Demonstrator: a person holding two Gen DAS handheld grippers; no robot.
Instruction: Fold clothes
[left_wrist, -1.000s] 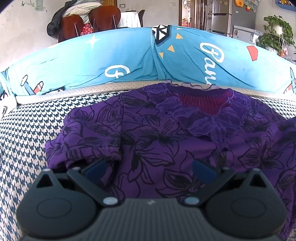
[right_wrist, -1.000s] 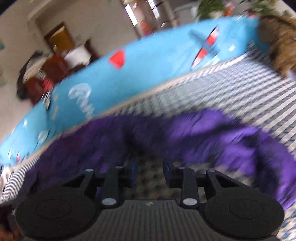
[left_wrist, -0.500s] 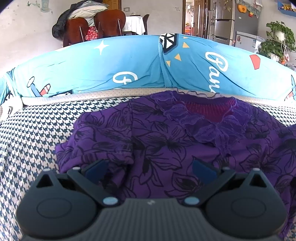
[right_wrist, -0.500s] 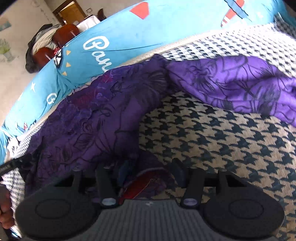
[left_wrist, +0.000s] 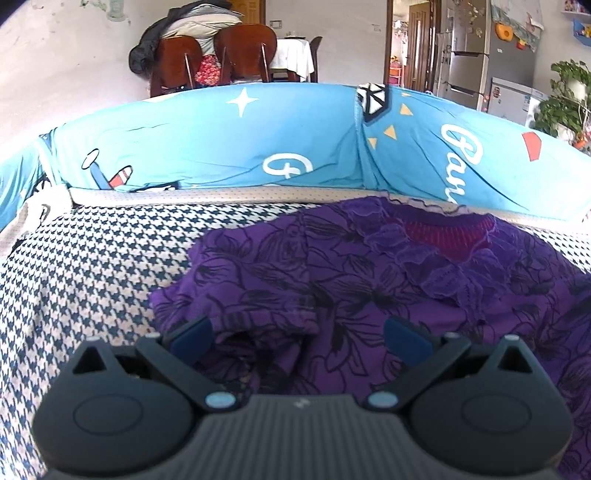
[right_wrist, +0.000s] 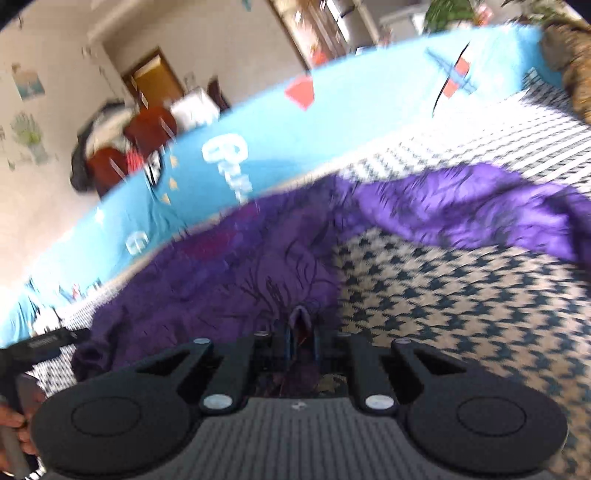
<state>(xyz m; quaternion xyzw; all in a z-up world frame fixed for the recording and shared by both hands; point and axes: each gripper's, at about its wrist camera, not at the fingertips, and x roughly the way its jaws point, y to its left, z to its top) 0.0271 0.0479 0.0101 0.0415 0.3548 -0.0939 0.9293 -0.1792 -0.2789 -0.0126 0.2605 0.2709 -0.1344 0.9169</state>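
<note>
Houndstooth-patterned seat fabric (left_wrist: 92, 280) covers the work surface, backed by a blue cartoon-print cushion (left_wrist: 221, 147); behind it stand two wooden chairs (left_wrist: 218, 55) piled with clothing, and a refrigerator (left_wrist: 476, 59) at the far right of the left wrist view.

Purple floral blouse (left_wrist: 351, 288): spread on the houndstooth fabric with its lace-trimmed neckline (left_wrist: 443, 236) toward the blue cushion. In the right wrist view, one sleeve (right_wrist: 480, 206) extends to the right across the seat fabric.

Left gripper (left_wrist: 297, 338): jaws wide apart, blue pads (left_wrist: 192, 334) positioned over the near edge of the blouse. No fabric is clamped between them; contact with the cloth below cannot be determined.

Right gripper (right_wrist: 300, 338): jaws have just been closing and are now nearly together, clamped on a small fold of the blouse at its near edge. The right wrist view is motion-blurred.

A hand (right_wrist: 18, 424) gripping a handle appears at the lower left edge of the right wrist view
</note>
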